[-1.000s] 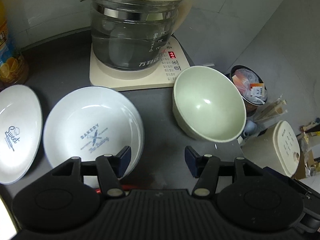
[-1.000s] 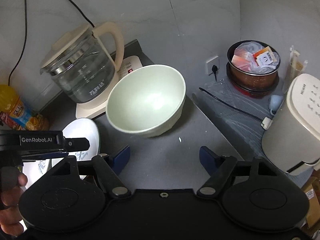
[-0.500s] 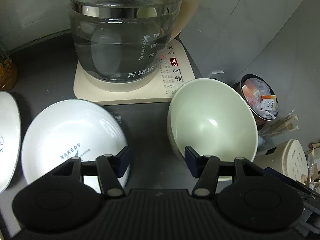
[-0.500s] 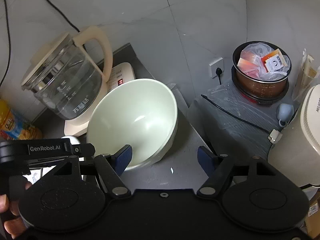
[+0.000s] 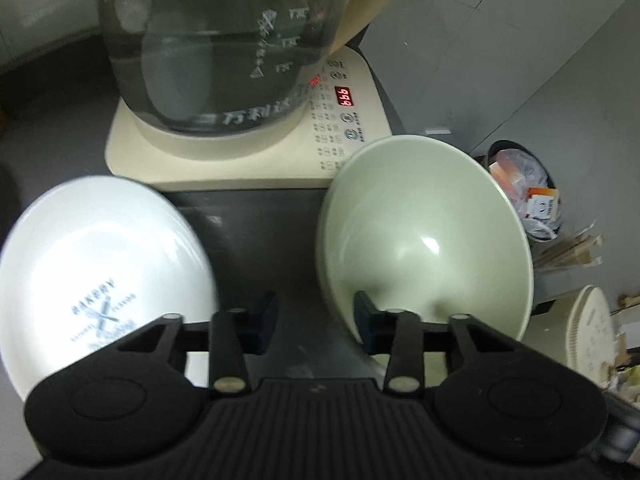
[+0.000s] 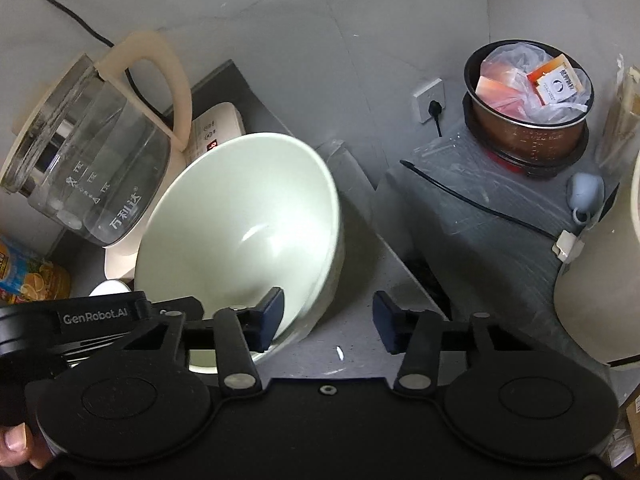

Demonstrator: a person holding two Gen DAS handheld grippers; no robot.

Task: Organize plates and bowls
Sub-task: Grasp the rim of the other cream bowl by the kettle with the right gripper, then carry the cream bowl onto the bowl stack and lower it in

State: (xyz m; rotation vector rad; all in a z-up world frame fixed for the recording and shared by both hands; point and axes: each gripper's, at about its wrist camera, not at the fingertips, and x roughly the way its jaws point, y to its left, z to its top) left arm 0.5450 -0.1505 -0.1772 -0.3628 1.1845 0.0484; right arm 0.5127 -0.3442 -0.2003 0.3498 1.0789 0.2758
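A dark grey bench [image 5: 256, 236] runs into a corner of pale tiled wall, cluttered with kitchen gear. On it, at the right edge of the bench, stands the green bowl [image 5: 424, 240], upright and empty, its rim close against the base of the glass kettle [image 5: 224, 40] behind it.

Both tools straddle this bowl's wall. The left gripper [image 5: 316, 316] has its fingers spread apart: the right one sits inside the bowl over the near rim, the left one outside over bare bench, so the near-left wall lies between them. The right gripper [image 6: 328, 320] is likewise spread, with its left finger inside the bowl and its right finger outside over the bench; the bowl's near-right wall lies between. Neither pair has closed on anything. The two seem about equally near, each one squeeze away from a grip; which will take it I cannot tell.

Left of the bowl, apart from it with bench between, lies a white plate [image 5: 100, 272] printed with blue lettering. It looks like the likely companion for stacking.

Further out: a juice carton [image 6: 28, 276] beyond the kettle, a pot of packets [image 6: 528, 112] on a lower grey surface, and a cream appliance [image 5: 576, 332] at the right.
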